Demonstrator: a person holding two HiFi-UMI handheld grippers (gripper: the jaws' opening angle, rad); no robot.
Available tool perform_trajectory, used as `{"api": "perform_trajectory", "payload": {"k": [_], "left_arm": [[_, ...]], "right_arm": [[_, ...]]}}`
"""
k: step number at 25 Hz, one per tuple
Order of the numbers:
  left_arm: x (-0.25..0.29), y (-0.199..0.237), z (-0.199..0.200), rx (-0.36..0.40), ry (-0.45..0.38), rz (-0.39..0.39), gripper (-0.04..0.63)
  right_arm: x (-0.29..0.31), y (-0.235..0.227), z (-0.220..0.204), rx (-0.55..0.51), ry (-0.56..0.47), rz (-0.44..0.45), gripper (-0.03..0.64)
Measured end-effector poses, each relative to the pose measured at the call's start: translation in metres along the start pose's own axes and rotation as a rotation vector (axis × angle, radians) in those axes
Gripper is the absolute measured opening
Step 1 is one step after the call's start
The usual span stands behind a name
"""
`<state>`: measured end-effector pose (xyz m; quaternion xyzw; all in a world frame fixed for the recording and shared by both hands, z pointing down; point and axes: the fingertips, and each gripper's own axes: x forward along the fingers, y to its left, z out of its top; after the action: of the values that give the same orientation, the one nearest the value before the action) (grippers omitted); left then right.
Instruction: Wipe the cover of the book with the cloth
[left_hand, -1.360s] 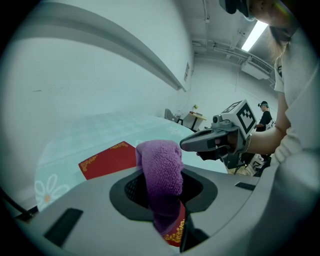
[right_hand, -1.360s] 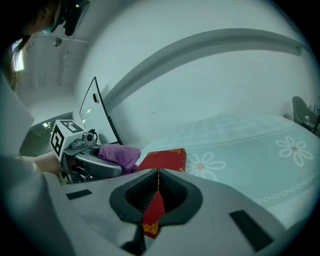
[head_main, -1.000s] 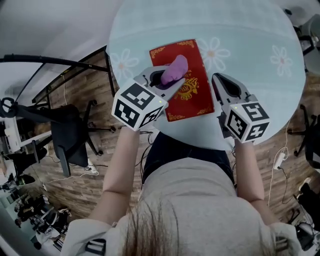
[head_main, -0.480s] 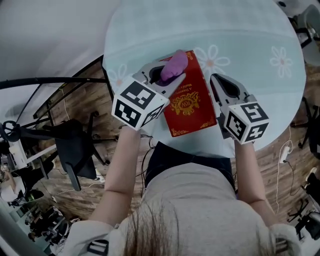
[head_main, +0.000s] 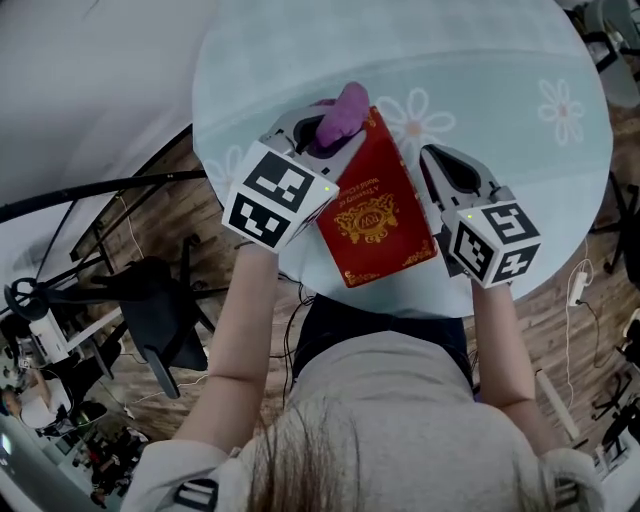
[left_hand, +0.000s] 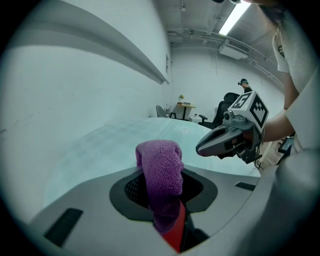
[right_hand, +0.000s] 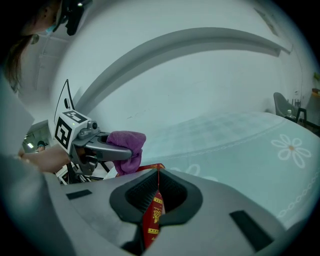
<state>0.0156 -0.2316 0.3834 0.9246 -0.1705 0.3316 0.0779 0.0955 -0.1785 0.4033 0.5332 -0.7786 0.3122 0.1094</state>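
Head view: left tool (head_main: 322, 148) clamps fuzzy purple cloth (head_main: 345, 108); right tool (head_main: 438, 172) pinches flat red book (head_main: 375, 215).

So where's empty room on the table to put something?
Bare: the far half of the table beyond the red book, and its right side by the flower print. Crowded near edge: left hand-held gripper with purple cloth, right hand-held gripper on the book.

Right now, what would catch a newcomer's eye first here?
The red book with gold print, tilted over the pale round table, stands out most; the right gripper is clamped on its edge. Next comes the purple cloth, pinched in the left gripper at the book's far end.
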Motion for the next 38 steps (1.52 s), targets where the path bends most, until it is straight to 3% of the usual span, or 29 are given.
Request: {"api": "perform_trajectory", "payload": {"k": [9,25,38], "left_arm": [[0.028,0.001,-0.011,0.063,0.081,-0.070,0.123],[0.057,-0.007,-0.030,0.059,0.161,-0.165,0.123],[0.062,-0.014,-0.035,0.091,0.202,-0.156,0.123]], "right_arm": [[0.006,-0.013,-0.011,0.047,0.011,-0.032,0.023],[0.014,-0.021,-0.028,0.105,0.036,-0.048,0.023],[0.008,-0.031,-0.036,0.115,0.051,-0.060,0.023]]}}
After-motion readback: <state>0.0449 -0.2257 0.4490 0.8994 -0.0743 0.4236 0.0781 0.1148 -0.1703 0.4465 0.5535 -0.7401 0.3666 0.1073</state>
